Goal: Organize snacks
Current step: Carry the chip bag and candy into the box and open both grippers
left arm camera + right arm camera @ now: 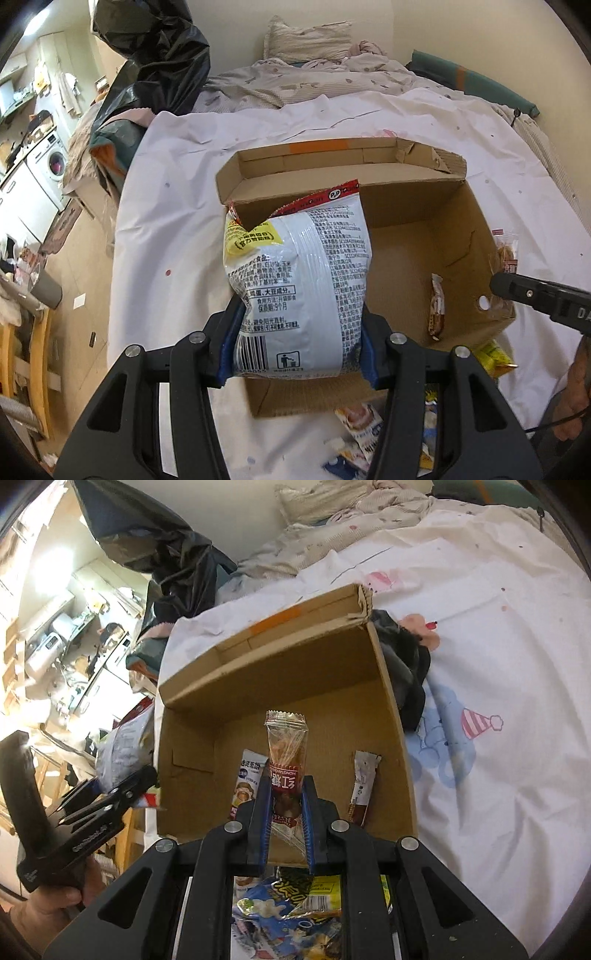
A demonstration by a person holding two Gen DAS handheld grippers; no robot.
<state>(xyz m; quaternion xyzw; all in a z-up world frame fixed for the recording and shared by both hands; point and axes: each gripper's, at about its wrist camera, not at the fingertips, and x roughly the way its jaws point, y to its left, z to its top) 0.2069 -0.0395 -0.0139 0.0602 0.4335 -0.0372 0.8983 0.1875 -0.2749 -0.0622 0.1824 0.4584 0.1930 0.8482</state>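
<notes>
My left gripper (297,332) is shut on a large white snack bag (295,273) with black print and a red top edge, held over the left part of an open cardboard box (406,199). My right gripper (286,805) is shut on a slim clear snack packet with a red label (286,753), held above the box (295,664) near its front wall. Two small packets lie inside the box, one white and blue (245,782), one brown and silver (364,786). The brown one also shows in the left wrist view (437,306).
The box sits on a bed with a white printed sheet (498,664). Loose snack packets (295,904) lie in front of the box. A black plastic bag (155,55) stands at the bed's far left. A dark cloth (406,672) lies beside the box's right wall.
</notes>
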